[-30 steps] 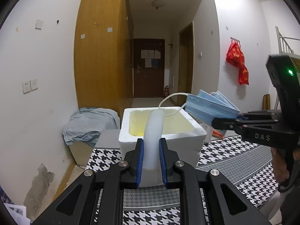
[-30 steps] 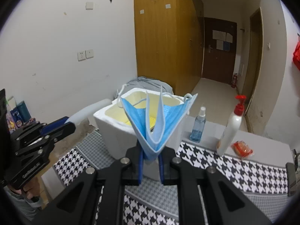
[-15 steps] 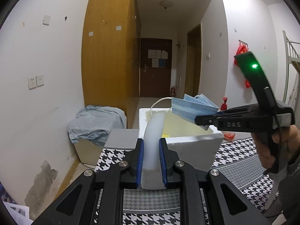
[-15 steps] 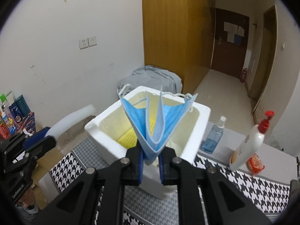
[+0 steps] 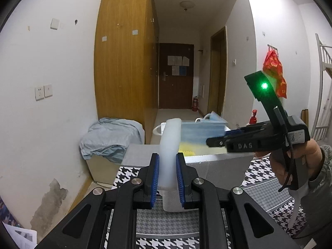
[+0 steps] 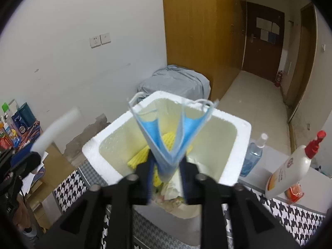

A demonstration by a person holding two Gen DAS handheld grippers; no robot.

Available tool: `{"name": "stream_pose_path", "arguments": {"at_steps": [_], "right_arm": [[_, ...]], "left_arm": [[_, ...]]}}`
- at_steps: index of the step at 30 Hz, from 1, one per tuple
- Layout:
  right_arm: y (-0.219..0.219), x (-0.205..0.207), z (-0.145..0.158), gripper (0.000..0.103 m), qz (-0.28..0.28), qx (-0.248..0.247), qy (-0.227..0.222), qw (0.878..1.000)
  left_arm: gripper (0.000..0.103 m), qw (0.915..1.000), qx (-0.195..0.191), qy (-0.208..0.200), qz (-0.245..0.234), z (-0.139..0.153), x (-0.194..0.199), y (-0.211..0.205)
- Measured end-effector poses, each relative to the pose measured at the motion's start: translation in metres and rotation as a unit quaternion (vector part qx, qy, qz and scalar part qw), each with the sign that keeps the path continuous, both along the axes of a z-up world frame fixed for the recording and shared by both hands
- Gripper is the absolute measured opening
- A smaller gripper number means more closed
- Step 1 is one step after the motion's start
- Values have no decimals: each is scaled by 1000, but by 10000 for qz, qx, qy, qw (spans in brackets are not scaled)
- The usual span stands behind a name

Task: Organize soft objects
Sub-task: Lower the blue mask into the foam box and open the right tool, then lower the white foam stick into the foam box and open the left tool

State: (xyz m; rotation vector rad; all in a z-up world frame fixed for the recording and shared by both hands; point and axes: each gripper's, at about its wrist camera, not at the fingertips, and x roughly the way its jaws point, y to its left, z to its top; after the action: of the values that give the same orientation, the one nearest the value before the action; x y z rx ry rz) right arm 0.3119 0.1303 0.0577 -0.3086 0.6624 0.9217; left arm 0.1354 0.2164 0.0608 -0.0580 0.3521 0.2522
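My right gripper [image 6: 167,161] hangs over the open white foam box [image 6: 234,118]. Its jaws are opening, and the pads stand clear of the folded blue face masks [image 6: 166,137] that still sit between them. Something yellow and spongy [image 6: 141,157] lies in the box with other soft bits. In the left wrist view the right gripper [image 5: 215,140] points left over the box rim [image 5: 207,159], with the masks [image 5: 201,130] at its tip. My left gripper [image 5: 167,159] is shut on a bent white foam strip [image 5: 169,137], just in front of the box.
A clear blue spray bottle [image 6: 252,153], a white pump bottle with a red top [image 6: 290,170] and an orange packet [image 6: 294,192] stand right of the box. The table wears a houndstooth cloth [image 6: 280,207]. A grey-draped bundle [image 6: 176,81] sits behind by the wardrobe.
The right gripper has moved forward over the box and its jaws have spread, loosening the masks. The left gripper has kept its hold on the foam strip and hardly moved.
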Motion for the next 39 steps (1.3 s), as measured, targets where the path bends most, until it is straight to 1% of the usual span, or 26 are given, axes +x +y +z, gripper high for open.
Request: {"name": "stream_pose_path", "arguments": {"at_steps": [2,3,5,12,18,25,31,35,39], "right_arm": [[-2,-4,2,64,-20,39,-143,9999],[-4,-6,4,68,-23,67,-183,9998],[-7,-8,6,70,11,107,-193,9998],[-23,-20,16,72,-19,256,-294,9992],[-39,-31,20,73,-17,377,-329,9987],[-54,-40,21,73,-47,403,-372,9985],[-73,-48,18,73,-95,488,-377,9980],[-83,-51,13,73,-123,517,-366,9979],[-92,-50,10,73,-190,529,-387,9977]], "left_arm": [[18,10000,-7,-11,14,1,1,0],[18,10000,-15,-5,16,1,2,0],[18,10000,-26,15,29,1,3,0],[18,10000,-34,34,2,2,9,-1],[18,10000,-17,-30,-45,10,13,-3],[18,9997,-91,22,-240,16,31,-10],[18,9991,-132,200,-362,17,53,-13],[18,9983,-266,389,-331,15,75,-12],[18,9977,-255,501,-367,14,92,-11]]}}
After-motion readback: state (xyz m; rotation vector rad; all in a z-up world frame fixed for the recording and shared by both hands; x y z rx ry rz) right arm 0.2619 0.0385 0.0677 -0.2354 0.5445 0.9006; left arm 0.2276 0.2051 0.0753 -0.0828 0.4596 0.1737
